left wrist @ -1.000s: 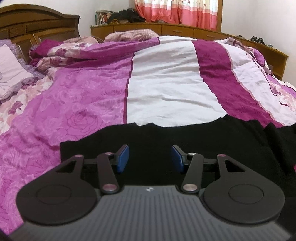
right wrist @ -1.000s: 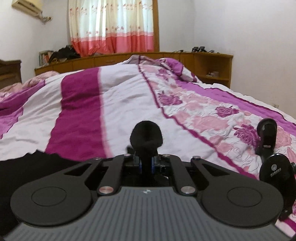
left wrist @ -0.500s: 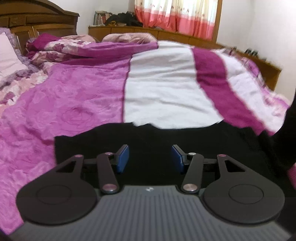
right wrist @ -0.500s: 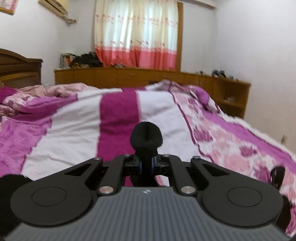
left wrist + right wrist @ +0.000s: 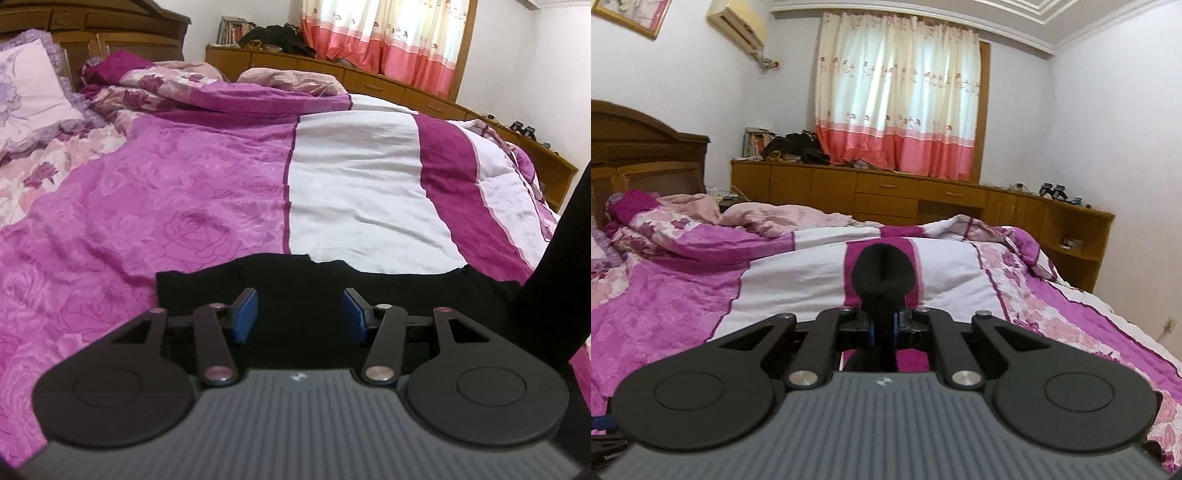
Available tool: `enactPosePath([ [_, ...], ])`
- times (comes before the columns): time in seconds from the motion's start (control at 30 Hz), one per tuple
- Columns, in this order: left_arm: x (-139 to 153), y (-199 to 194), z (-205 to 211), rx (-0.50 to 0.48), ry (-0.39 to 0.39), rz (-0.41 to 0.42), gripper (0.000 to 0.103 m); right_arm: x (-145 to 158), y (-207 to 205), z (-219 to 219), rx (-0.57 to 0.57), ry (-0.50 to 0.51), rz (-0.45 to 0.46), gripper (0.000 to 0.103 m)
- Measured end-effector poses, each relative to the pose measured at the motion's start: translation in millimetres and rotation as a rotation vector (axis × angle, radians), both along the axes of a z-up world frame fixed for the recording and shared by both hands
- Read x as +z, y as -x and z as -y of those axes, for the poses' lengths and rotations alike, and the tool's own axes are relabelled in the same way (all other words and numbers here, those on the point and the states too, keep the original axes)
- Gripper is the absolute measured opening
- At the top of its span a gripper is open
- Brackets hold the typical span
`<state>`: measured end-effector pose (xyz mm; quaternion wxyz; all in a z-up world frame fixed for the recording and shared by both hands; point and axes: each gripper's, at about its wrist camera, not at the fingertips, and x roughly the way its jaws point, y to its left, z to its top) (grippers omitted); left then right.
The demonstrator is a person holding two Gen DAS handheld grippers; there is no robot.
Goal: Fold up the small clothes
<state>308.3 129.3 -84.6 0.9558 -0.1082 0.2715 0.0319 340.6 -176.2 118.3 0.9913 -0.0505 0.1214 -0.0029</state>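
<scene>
1. There is one black garment [image 5: 303,284] and two grippers, one in each hand.
2. The left gripper [image 5: 300,314] hangs low over the garment with its two blue pads [image 5: 245,314] wide apart and nothing between them.
3. The garment lies flat on the bed [image 5: 166,192], directly under and just ahead of the left gripper. Its long axis runs crosswise to that gripper's fingers, from a squared corner ahead on the left to the right edge of the view.
4. On the left gripper's right, a band of the black cloth rises steeply off the bed and out of the top right of the view.
5. The right gripper [image 5: 882,326] is clamped on a bunched fold of the garment [image 5: 882,275]; the fold stands up as a rounded lump just past its fingertips, and more cloth hangs beneath.
6. The right gripper is held up above the bed and faces one curtain [image 5: 897,99] over one long wooden cabinet [image 5: 886,195].
7. Far ahead and to the left of the left gripper lies one pillow [image 5: 27,85] against the headboard [image 5: 110,33].
</scene>
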Motion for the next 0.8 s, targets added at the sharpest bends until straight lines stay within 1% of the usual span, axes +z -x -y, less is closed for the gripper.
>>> enactPosePath([
  [0.23, 1, 3, -9, 0.022, 0.026, 0.0, 0.053, -8, 7, -29, 0.01, -0.025, -0.03, 0.008],
  [0.3, 0, 3, -11, 0.027, 0.033, -0.007, 0.053, -15, 10, -36, 0.017, -0.03, -0.034, 0.008],
  [0.37, -2, 2, -14, 0.037, 0.045, -0.021, 0.053, -29, 13, -50, 0.03, -0.032, -0.054, 0.008],
  [0.47, -3, 2, -17, 0.04, 0.057, -0.039, 0.054, -61, 17, -76, 0.054, -0.018, -0.089, 0.008],
  [0.57, -1, 6, -20, 0.045, 0.05, -0.035, 0.056, -96, 18, -102, 0.082, -0.014, -0.132, 0.008],
  [0.63, -1, 9, -25, 0.059, 0.039, -0.036, 0.066, -123, 19, -119, 0.098, -0.035, -0.176, 0.009],
  [0.7, -5, 13, -34, 0.082, 0.048, -0.053, 0.066, -151, 20, -135, 0.113, -0.047, -0.229, 0.009],
  [0.8, -11, 16, -47, 0.082, 0.074, -0.089, 0.066, -191, 23, -154, 0.141, -0.073, -0.299, 0.009],
])
